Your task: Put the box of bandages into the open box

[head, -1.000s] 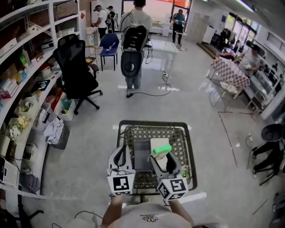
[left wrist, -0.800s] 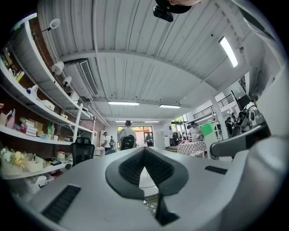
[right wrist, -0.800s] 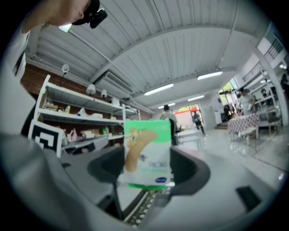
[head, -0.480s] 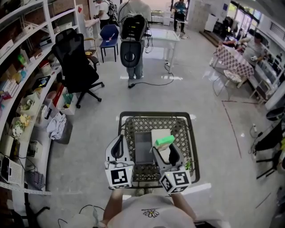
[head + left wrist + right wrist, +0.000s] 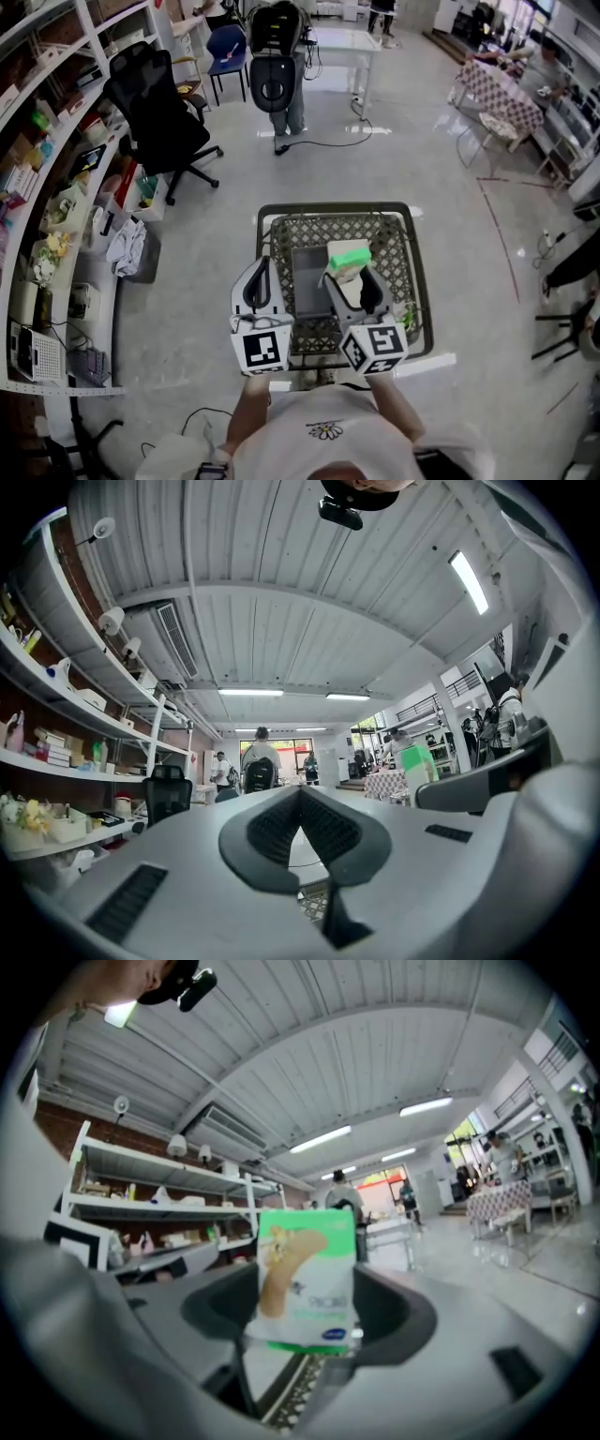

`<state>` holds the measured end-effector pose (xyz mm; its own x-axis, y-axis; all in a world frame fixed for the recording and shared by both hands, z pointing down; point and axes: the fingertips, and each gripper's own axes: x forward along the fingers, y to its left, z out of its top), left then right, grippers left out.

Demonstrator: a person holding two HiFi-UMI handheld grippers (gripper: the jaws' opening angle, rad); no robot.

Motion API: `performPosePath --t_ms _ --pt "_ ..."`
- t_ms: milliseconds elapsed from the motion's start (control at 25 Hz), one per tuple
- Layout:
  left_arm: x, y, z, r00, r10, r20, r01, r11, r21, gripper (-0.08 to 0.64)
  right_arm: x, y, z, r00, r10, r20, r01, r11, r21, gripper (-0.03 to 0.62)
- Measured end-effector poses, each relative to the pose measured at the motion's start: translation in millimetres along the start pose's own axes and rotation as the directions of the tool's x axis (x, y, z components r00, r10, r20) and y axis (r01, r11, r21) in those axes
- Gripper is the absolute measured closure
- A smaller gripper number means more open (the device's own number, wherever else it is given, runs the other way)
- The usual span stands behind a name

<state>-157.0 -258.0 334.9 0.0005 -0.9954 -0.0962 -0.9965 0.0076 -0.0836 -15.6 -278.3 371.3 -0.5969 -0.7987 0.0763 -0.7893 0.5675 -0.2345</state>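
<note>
Shoulders in a white shirt [image 5: 323, 436] fill the bottom centre of the head view. Just above them sit the two marker cubes.

The left gripper [image 5: 260, 270] reaches up the frame from its cube. In its own view the left gripper's [image 5: 300, 822] dark pads meet with nothing between them.

The right gripper [image 5: 352, 274] is clamped on the box of bandages [image 5: 349, 257]. The box is white with a green band, and in the right gripper view it stands upright between the pads of the right gripper [image 5: 306, 1321].

The held box hangs over the shopping cart [image 5: 336, 208] at the centre of the frame. It is near the right edge of the open box [image 5: 307, 281], a grey box resting on the cart's mesh bottom. Whether the two boxes touch cannot be told.

Beyond the cart, grey floor [image 5: 422, 187] spreads up the picture. A black office chair [image 5: 157, 112] stands at upper left beside cluttered shelves [image 5: 56, 178] along the left edge.

At top centre a person [image 5: 281, 80] stands with dark gear on their back, next to a white table [image 5: 345, 42]. A table with a patterned cloth [image 5: 497, 94] is at upper right.
</note>
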Motion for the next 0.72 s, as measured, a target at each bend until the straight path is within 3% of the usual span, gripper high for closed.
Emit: performPosePath --t_ms 160,360,720 --pt "-2.7 -6.8 -11.7 0.999 -0.004 -0.041 0.004 1.000 -0.004 0.535 12.5 -3.5 -20.6 0.991 0.033 -0.127 -0.025 0.997 0.070 0.281" --pt "15.9 2.5 -14.4 1.000 0.003 -0.022 -0.003 1.000 0.005 0.535 53.1 -18.9 -38.0 0.970 0.018 -0.242 0.009 0.994 0.109 0.281" --pt "7.7 7.3 -48.1 0.995 0.041 -0.095 -0.043 0.999 -0.017 0.535 80.4 -28.5 -115.2 0.876 0.079 -0.477 0.063 0.960 0.274 0.281"
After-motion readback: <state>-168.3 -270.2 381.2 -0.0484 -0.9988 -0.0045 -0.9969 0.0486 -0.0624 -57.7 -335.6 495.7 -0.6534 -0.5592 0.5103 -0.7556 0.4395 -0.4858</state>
